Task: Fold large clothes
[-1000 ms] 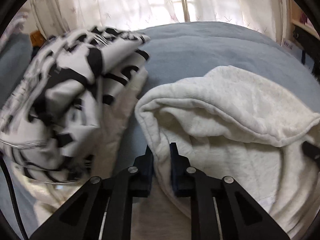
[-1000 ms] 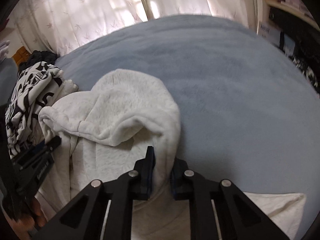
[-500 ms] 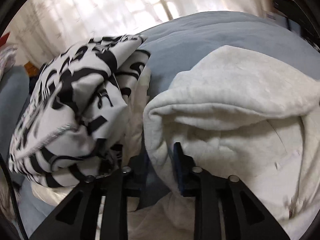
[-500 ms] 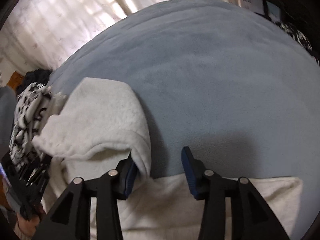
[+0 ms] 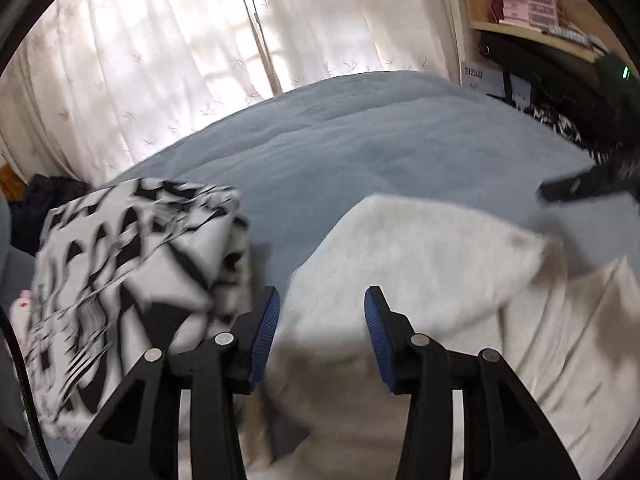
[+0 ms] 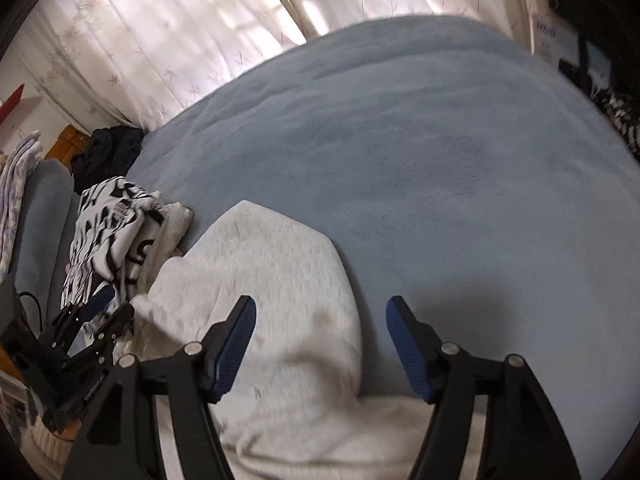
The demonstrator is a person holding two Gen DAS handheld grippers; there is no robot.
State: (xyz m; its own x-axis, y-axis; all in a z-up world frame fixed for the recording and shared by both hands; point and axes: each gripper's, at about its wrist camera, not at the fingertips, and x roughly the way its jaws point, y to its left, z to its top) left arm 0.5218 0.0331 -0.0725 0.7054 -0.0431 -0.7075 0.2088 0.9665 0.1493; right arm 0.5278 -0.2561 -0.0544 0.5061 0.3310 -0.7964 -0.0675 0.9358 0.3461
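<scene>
A cream fleece hooded garment [image 5: 432, 264] lies on the blue-grey bed cover [image 5: 360, 152], its hood laid flat. It also shows in the right wrist view [image 6: 276, 276]. My left gripper [image 5: 322, 312] is open and empty, above the hood's left edge. My right gripper [image 6: 320, 320] is open and empty, above the hood's right edge. The left gripper also shows at the lower left of the right wrist view [image 6: 102, 312], and the right gripper at the right edge of the left wrist view [image 5: 580, 188].
A black-and-white patterned garment [image 5: 132, 264] lies folded to the left of the hood, also in the right wrist view [image 6: 108, 232]. A dark garment [image 6: 108, 152] lies behind it. Curtains [image 5: 200, 40] hang beyond the bed; shelves [image 5: 532, 4] stand at the far right.
Both grippers let go of the hood's edges, opened wide and pulled back. The hood dropped from raised and open to flat on the bed.
</scene>
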